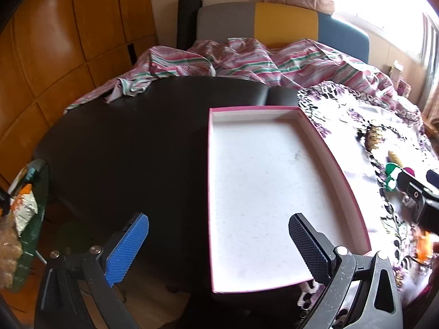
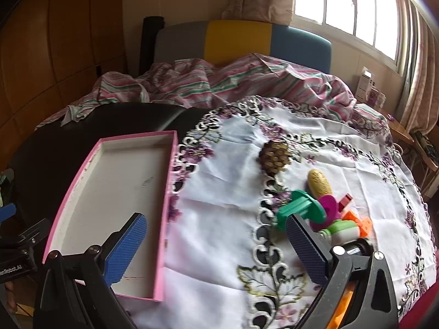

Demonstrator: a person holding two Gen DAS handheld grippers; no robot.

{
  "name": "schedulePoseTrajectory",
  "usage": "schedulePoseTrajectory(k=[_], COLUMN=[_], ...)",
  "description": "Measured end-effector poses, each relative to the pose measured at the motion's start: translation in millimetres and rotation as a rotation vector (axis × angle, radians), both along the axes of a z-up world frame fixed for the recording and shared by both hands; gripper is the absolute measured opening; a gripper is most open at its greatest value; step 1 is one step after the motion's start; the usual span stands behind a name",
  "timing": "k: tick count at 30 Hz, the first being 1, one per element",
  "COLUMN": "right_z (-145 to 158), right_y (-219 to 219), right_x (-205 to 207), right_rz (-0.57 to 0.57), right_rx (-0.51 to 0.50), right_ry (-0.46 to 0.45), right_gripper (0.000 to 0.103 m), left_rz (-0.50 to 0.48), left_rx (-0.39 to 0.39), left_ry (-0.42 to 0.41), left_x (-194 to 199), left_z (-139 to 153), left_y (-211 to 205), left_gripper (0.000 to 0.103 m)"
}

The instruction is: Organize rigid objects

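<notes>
Sunlit and cluttered, the room has wood-panelled walls on the left, a curtained window far right, and a grey, yellow and blue headboard behind a rumpled striped sheet. Nearer me sits a dark worktop, its right part covered by a white embroidered cloth with purple flowers.

On the worktop lies a shallow pink-edged tray with a white floor. Its right wall runs along the left edge of the cloth.

I see the left gripper hanging over the near end of that tray with its jaws spread wide and nothing between them. One blue pad is over the dark worktop, the darker pad over the tray's white floor.

The right gripper is also wide open and holds nothing. Its left pad hangs over the tray's near right part, its right pad just in front of the toys.

The rigid objects lie on the cloth, right of the tray and well apart from it. A brown pine cone lies farthest. Nearer is a yellow corn-shaped piece, then a close cluster: a green plastic part, a magenta piece, orange pieces and a white and green piece.
</notes>
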State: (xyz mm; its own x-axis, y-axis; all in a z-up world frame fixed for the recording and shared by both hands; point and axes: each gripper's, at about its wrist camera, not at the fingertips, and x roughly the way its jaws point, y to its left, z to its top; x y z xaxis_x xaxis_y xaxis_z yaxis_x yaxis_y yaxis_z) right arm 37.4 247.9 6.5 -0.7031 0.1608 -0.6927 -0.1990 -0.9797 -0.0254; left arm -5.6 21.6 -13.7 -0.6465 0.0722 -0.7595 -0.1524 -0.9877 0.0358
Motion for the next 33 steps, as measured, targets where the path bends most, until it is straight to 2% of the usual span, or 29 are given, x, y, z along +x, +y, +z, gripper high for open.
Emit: schedulePoseTrajectory(k=[3, 10, 16, 23, 26, 33], right_z=[1, 6, 9, -2, -8, -11], right_y=[19, 78, 137, 199, 217, 230], right_x=[5, 16, 27, 53, 62, 69], right_rz=[-0.037, -0.152, -0.261, -0.388, -0.423, -0.482], right_rx=[0.006, -0.050, -0.108, -0.237, -0.365, -0.444], right_ry=[0.000, 0.005, 0.001, 0.032, 0.066, 0.103], right_gripper=[0.103, 0.103, 0.103, 0.103, 0.103, 0.103], left_rz=[-0.013, -0.058, -0.159, -0.317, -0.366, -0.481], left_rx=[-0.001, 0.016, -0.002, 0.007, -0.005, -0.008], left_ry=[-0.004, -0.004, 0.038, 0.050, 0.058, 0.039], left_x=[-1, -1, 3, 8, 12, 16], left_z=[-1, 1, 7, 12, 13, 9], left_y=[4, 15, 40, 86, 108, 153], left_gripper=[0.103, 0.103, 0.103, 0.103, 0.103, 0.103])
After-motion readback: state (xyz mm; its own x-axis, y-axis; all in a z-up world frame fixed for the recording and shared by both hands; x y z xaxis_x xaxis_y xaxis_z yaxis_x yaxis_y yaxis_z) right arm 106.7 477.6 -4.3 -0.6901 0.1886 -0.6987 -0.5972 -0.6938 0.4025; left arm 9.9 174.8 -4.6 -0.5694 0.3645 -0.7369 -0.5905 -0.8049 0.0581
